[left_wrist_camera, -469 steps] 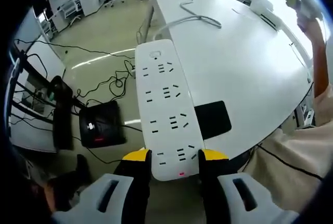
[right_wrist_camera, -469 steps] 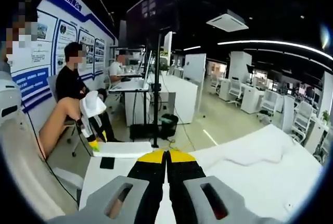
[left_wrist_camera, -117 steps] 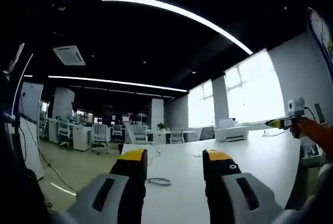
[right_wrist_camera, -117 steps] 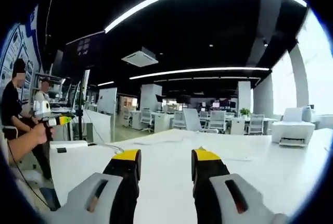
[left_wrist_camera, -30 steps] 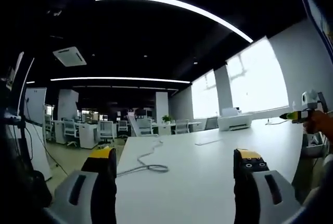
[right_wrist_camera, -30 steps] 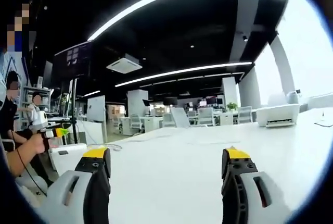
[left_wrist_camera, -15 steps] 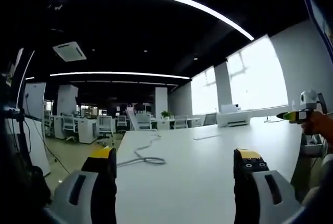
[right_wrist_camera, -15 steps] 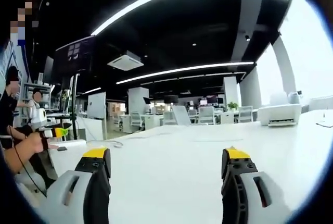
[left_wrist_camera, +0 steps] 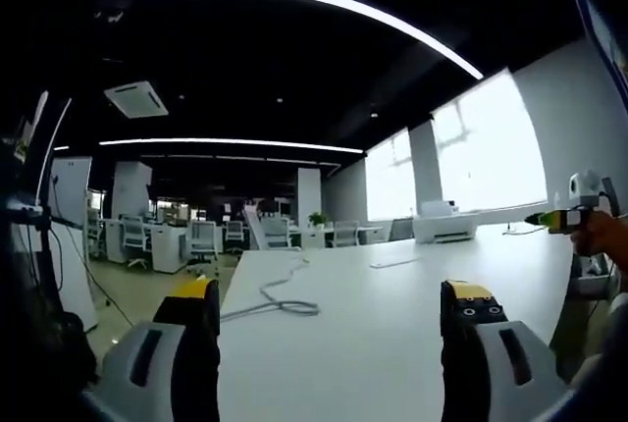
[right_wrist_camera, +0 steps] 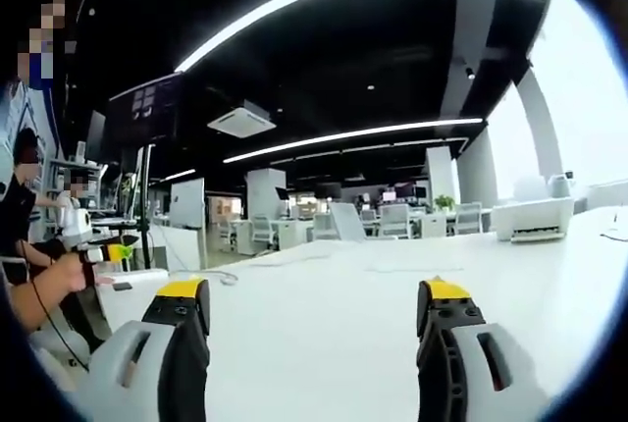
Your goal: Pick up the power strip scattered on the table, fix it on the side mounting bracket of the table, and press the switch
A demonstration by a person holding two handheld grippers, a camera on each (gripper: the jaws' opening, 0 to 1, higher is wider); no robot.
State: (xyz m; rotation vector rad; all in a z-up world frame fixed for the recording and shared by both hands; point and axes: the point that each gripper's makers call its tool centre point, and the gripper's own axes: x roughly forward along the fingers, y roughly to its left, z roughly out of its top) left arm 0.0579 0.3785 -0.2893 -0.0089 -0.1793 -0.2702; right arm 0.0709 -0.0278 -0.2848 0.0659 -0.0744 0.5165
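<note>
- Left gripper view looks low across the white tabletop (left_wrist_camera: 392,314); the left tool (left_wrist_camera: 334,309) stands with its jaws wide apart and nothing between them; a grey cable (left_wrist_camera: 280,302) lies looped on the tabletop beyond the left jaw, running off toward the far end; the right tool (left_wrist_camera: 552,217) shows at the far right, held in a hand (left_wrist_camera: 601,236).
- Right gripper view is much the same; the right tool (right_wrist_camera: 312,312) has its jaws spread and empty over bare tabletop (right_wrist_camera: 324,324); the left tool (right_wrist_camera: 110,250) shows at the far left in the person's other hand (right_wrist_camera: 69,270); a small dark object (right_wrist_camera: 122,286) lies on the tabletop near it, too small to identify.
- Risk, as a judgement: no power strip can be made out, nor the side bracket, so I cannot place it relative to either tool; neither holds it; if it is already mounted, a loose seat in the bracket could let it drop.
- Risk: the switch state cannot be checked from here; it could be taken as pressed when it is not.
- Risk: a low sweep of the left tool could snag the cable and drag whatever it feeds.
</note>
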